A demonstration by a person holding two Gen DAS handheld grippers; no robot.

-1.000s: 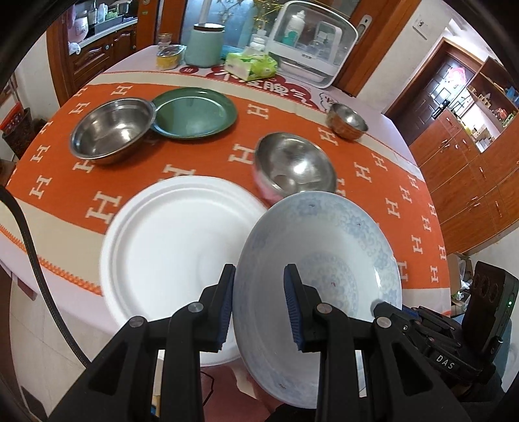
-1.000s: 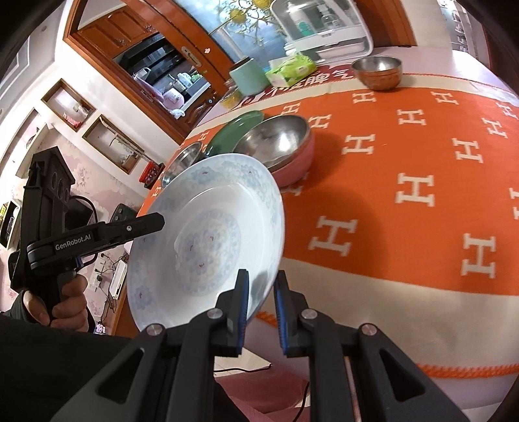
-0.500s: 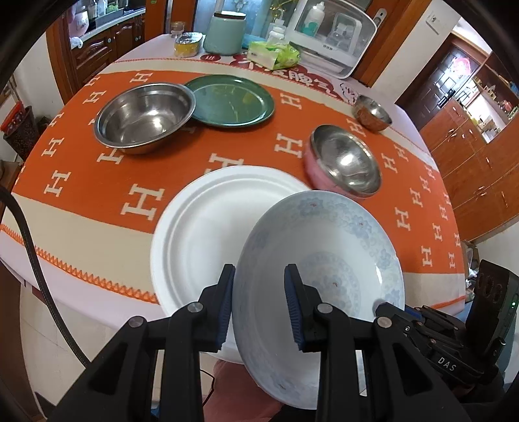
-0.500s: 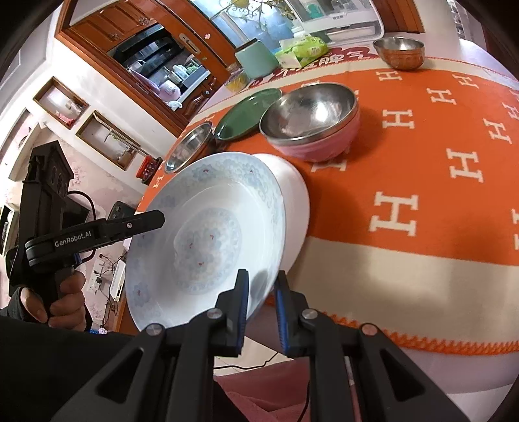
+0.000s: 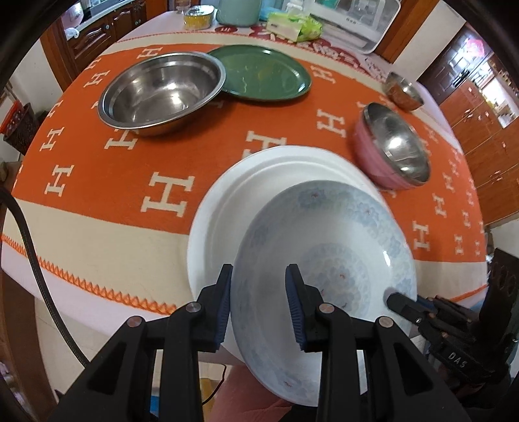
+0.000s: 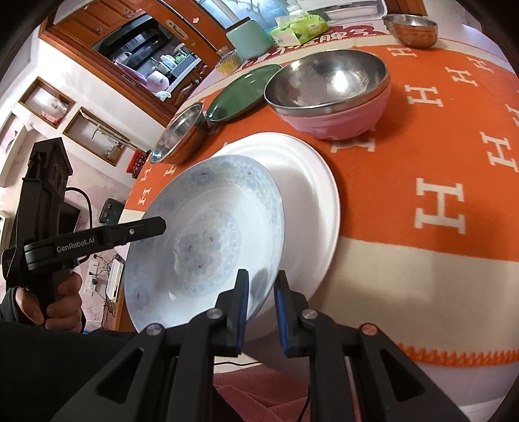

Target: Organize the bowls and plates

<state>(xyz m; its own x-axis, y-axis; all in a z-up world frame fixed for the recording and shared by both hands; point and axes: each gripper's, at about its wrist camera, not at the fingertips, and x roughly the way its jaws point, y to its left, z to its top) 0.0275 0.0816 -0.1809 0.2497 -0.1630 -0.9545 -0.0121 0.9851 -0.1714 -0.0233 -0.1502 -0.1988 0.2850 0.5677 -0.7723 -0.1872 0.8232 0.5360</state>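
Observation:
A blue-patterned white plate [image 5: 327, 269] is held tilted between both grippers, above the near edge of a plain white plate [image 5: 259, 181] lying on the orange cloth. My left gripper [image 5: 258, 303] is shut on its left rim. My right gripper [image 6: 262, 303] is shut on its right rim; the patterned plate [image 6: 207, 240] and white plate [image 6: 311, 181] also show in the right wrist view. A pink bowl with a steel bowl nested in it [image 5: 394, 149] stands to the right.
A large steel bowl [image 5: 162, 92] and a green plate [image 5: 259, 76] sit at the far left. A small steel bowl [image 5: 404, 91] is far right. A jar, tissues and a white appliance [image 5: 353, 19] line the back. The table edge [image 5: 97, 292] is near.
Both grippers have carried the patterned plate forward and lower over the white plate. The table and white plate look closer; the grip on the plate is unchanged.

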